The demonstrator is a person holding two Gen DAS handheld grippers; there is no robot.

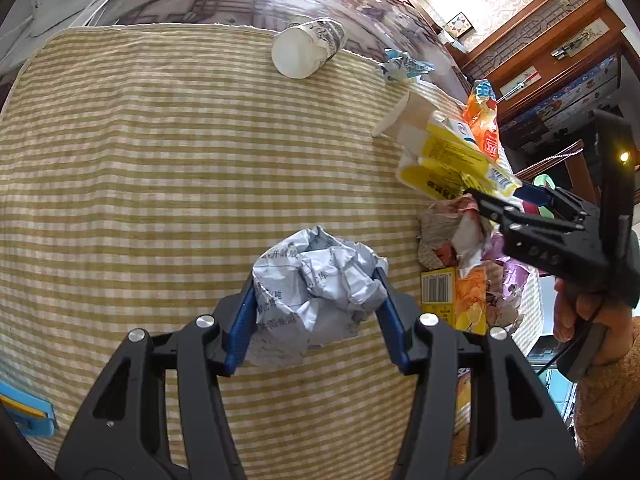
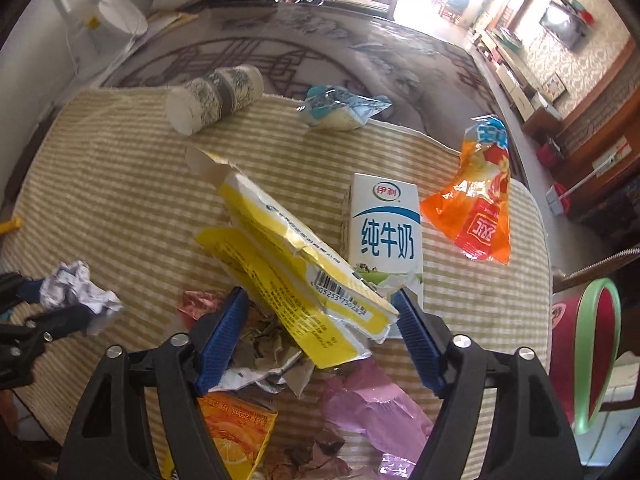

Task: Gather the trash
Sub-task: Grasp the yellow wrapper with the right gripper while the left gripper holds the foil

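Observation:
My left gripper (image 1: 316, 284) is shut on a crumpled ball of printed paper (image 1: 316, 280), held over the striped cloth (image 1: 140, 160). The ball also shows in the right wrist view (image 2: 78, 292), at the left between the left gripper's fingers. My right gripper (image 2: 320, 308) is open above a trash pile, its fingers either side of a torn yellow box (image 2: 288, 256). A white milk carton (image 2: 386, 224) stands just behind the box. In the left wrist view the right gripper (image 1: 496, 200) hovers over the pile at the right.
A paper cup (image 1: 308, 46) lies on its side at the cloth's far edge, with a blue wrapper (image 1: 404, 66) to its right. An orange snack bag (image 2: 478, 200), an orange juice box (image 2: 232, 432), a pink wrapper (image 2: 372, 408) and dry leaves (image 2: 260, 340) lie about.

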